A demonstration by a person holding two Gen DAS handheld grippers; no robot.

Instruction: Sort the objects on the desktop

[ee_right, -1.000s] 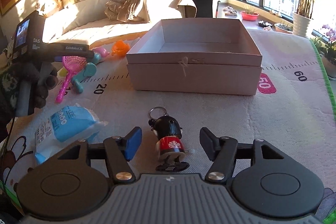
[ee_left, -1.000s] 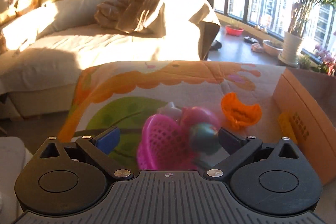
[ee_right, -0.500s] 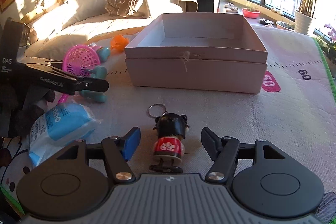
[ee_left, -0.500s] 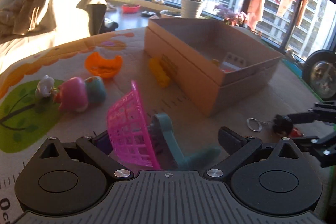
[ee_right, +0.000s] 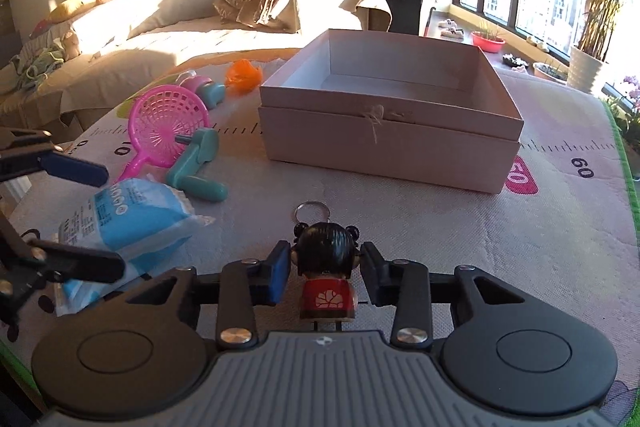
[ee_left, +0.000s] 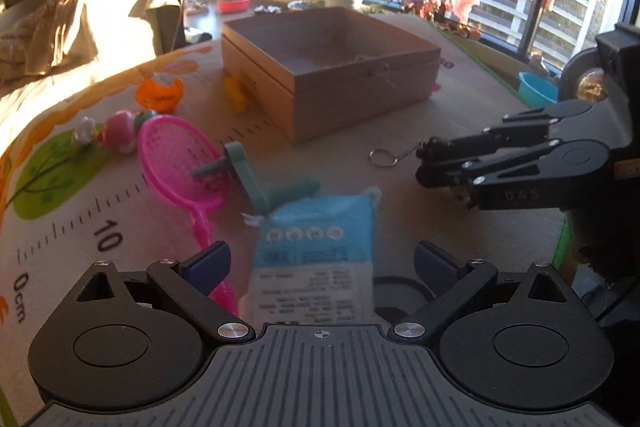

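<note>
An open cardboard box (ee_right: pixel 392 115) stands on the play mat, also in the left wrist view (ee_left: pixel 332 67). My right gripper (ee_right: pixel 325 267) has narrowed around a doll keychain (ee_right: pixel 326 267) with black hair and a red body; the pads sit at its head, contact unclear. My left gripper (ee_left: pixel 320 263) is open, a blue tissue pack (ee_left: pixel 316 247) lying between its fingers on the mat. A pink net scoop (ee_left: pixel 176 163) and a teal crank toy (ee_left: pixel 248 179) lie just beyond.
An orange toy (ee_left: pixel 160 93), a pink and teal toy (ee_left: pixel 120 135) and a yellow piece (ee_left: pixel 236 95) lie left of the box. A bed (ee_right: pixel 200 27) is behind the mat. The mat edge (ee_right: pixel 624 167) runs along the right.
My left gripper swung right and let the pink scoop go onto the mat; it now straddles the tissue pack. My right gripper moved forward and narrowed around the doll.
</note>
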